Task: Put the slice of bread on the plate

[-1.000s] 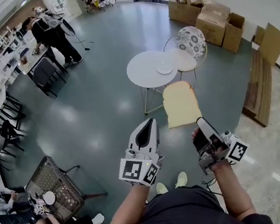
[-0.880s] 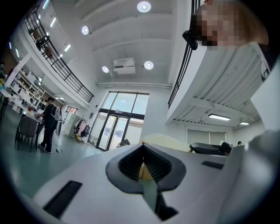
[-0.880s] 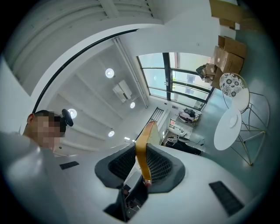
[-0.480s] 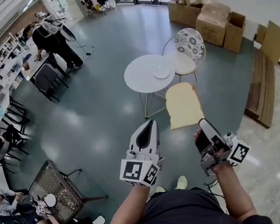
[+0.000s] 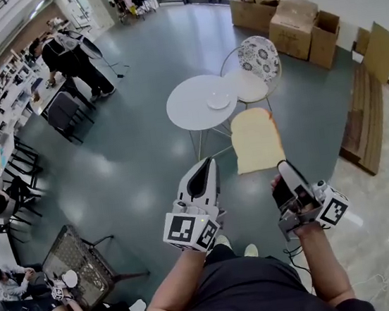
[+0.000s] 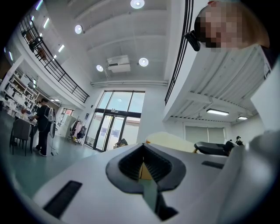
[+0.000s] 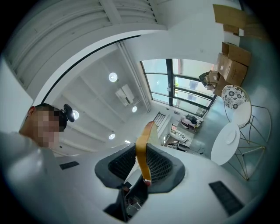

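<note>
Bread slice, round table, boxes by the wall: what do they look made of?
Bread slice: probably a foam or plastic replica, matte; uniform pale yellow, no sag though held by one edge. Round table: smooth white top, thin metal-looking wire legs; top material unclear. Boxes: brown cardboard, matte, open flaps.

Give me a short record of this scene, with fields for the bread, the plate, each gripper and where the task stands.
bread: slice of bread, held up in the air, short of the table
right gripper: right gripper, jaws closed on the slice's near edge
left gripper: left gripper, jaws together, nothing between them
plate: small white plate, nothing visible on it
plate location: on the round white table, near the patterned chair
task status: bread not yet on the plate
</note>
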Demonstrator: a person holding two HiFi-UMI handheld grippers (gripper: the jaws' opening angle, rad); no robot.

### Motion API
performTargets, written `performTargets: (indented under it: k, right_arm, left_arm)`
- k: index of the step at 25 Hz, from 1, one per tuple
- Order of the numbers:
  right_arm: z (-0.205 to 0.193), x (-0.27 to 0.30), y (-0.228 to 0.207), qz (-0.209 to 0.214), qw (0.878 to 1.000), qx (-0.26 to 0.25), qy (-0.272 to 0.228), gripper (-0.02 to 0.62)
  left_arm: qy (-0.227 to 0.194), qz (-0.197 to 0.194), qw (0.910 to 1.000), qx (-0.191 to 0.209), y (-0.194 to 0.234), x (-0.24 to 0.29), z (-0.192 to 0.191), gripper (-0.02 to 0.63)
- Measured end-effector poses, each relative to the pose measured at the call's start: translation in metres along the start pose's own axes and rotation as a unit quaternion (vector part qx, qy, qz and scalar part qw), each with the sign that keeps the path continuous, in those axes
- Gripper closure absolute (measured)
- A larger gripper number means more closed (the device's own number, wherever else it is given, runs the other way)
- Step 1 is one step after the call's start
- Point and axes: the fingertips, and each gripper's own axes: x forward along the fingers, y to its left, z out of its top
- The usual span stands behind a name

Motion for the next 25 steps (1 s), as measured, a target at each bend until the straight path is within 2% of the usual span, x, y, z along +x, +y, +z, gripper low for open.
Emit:
performTargets:
  k: [10,14,25]
  right_arm:
    - [0.015,0.031,-0.051,-0.009,1.000,-0.005,-0.005,0.515]
    - [0.006,0.075,-0.079,-0.015,1.000,-0.011,-0.003,0.515]
    - [0.021,0.198,-0.181,-0.041,0.999,-0.019,-0.012,0.515]
  left_arm:
    - [-0.006,-0.011,0.9999,-0.007,0.035,0.054,-0.016,0.601]
    - [-0.008,-0.018,0.9997,-0.013,0.081,0.078,-0.018,0.601]
    - [0.007,-0.037,0.9990,-0.025,0.207,0.186,-0.027,0.601]
